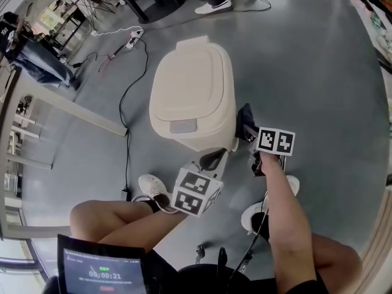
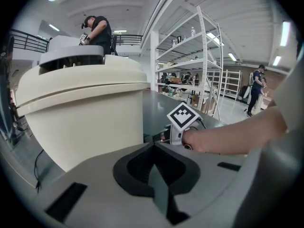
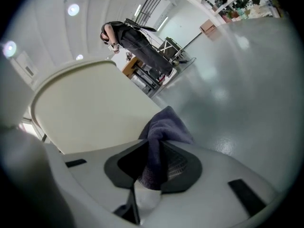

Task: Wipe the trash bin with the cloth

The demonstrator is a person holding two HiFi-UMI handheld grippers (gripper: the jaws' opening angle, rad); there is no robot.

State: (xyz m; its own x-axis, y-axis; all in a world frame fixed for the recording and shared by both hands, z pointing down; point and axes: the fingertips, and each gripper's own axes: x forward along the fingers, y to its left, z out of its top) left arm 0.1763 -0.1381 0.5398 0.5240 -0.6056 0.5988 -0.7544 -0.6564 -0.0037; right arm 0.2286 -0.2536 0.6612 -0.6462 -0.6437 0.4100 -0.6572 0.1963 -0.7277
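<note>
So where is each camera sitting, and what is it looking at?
Head view: on the person's head, looking steeply down at the trash bin; legs, shoes, right arm, left gripper and right gripper show.
Left gripper view: on the left gripper, low beside the bin, looking along its shut jaws; the person's right arm shows.
Right gripper view: on the right gripper, beside the bin; its jaws pinch the cloth.
All three share the bin.

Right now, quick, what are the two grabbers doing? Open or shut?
Left gripper: shut, holding nothing.
Right gripper: shut on the purple cloth.
</note>
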